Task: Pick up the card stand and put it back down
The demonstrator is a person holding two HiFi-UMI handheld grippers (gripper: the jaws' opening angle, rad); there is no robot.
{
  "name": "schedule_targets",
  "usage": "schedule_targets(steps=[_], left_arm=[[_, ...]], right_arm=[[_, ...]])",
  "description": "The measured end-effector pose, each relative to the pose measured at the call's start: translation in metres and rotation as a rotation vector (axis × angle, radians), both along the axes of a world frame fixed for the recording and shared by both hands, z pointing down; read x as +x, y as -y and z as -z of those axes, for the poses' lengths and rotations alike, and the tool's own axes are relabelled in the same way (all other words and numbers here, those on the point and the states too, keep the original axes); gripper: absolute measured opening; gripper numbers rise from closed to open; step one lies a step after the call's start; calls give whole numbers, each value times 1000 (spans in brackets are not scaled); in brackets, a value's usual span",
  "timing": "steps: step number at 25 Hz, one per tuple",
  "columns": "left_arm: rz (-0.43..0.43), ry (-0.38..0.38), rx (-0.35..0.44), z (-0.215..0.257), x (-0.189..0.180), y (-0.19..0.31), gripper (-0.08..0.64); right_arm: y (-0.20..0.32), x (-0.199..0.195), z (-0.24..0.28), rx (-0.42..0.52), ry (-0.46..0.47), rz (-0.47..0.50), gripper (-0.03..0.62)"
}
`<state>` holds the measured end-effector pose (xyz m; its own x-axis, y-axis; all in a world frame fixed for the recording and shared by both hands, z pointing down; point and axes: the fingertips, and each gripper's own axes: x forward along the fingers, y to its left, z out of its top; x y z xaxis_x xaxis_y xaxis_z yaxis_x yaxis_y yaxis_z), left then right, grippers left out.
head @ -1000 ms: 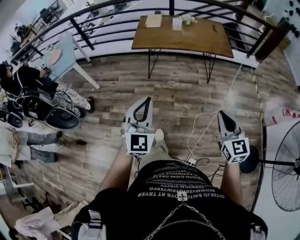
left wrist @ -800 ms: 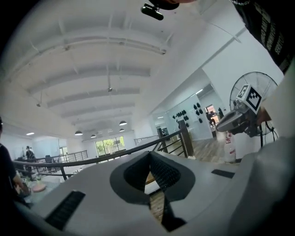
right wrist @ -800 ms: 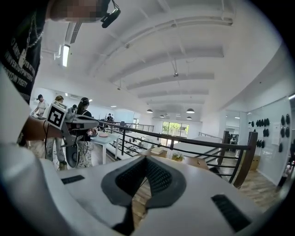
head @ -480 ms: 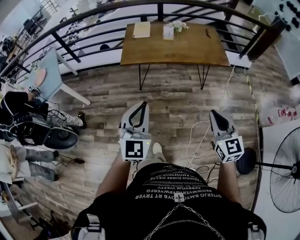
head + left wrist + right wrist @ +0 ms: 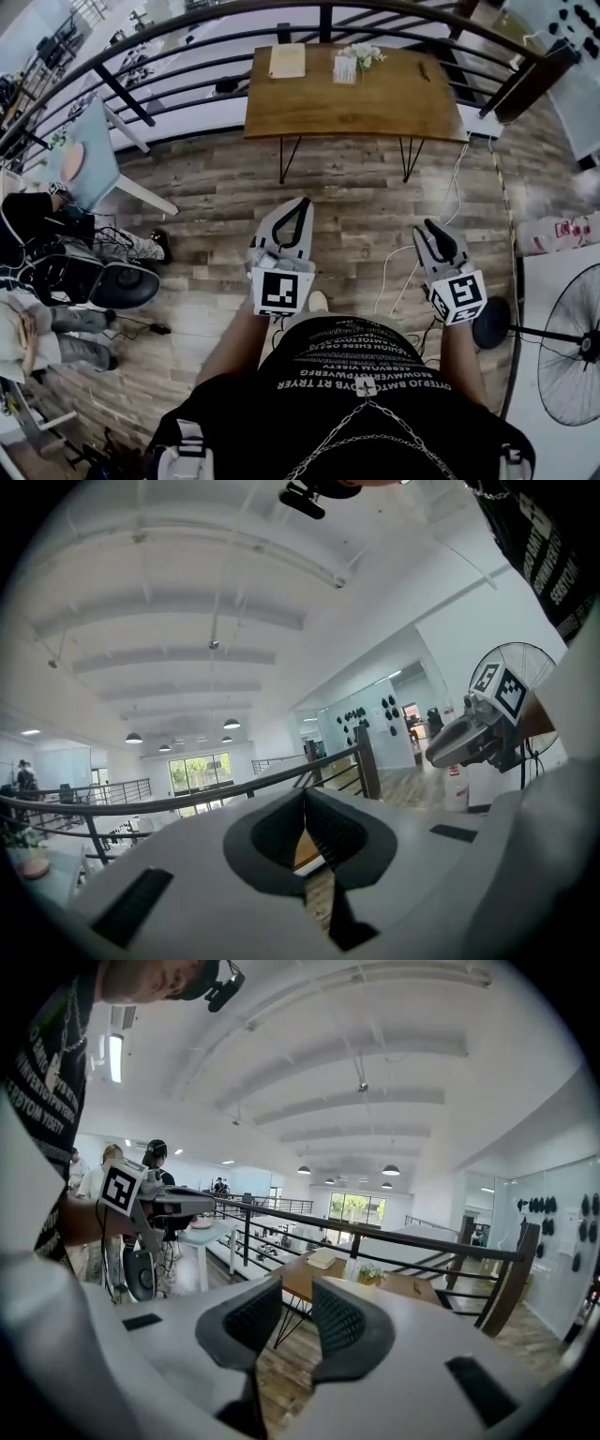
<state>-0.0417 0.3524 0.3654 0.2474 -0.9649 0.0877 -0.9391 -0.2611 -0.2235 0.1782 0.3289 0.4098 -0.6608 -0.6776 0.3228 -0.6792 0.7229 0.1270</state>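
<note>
The right gripper (image 5: 297,1302) has just been opening its jaws, which stand part-spread on nothing, probably readying a grasp. The left gripper (image 5: 304,799) is closed and empty. The card stand (image 5: 345,67) stands upright near the wooden table's (image 5: 309,108) far edge, seemingly broadside along it.
</note>
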Motion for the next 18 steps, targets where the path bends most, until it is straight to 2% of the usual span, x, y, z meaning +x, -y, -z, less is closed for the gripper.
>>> schedule_targets(steps=[4, 10, 18], left_arm=[[-13, -2, -12, 1, -6, 8, 26], [-53, -11, -31, -6, 9, 20, 26], [-4, -28, -75, -23, -1, 50, 27]], right_arm=[[5, -4, 2, -5, 0, -30, 107], [13, 5, -3, -34, 22, -59, 114], [60, 6, -16, -58, 43, -52, 117]])
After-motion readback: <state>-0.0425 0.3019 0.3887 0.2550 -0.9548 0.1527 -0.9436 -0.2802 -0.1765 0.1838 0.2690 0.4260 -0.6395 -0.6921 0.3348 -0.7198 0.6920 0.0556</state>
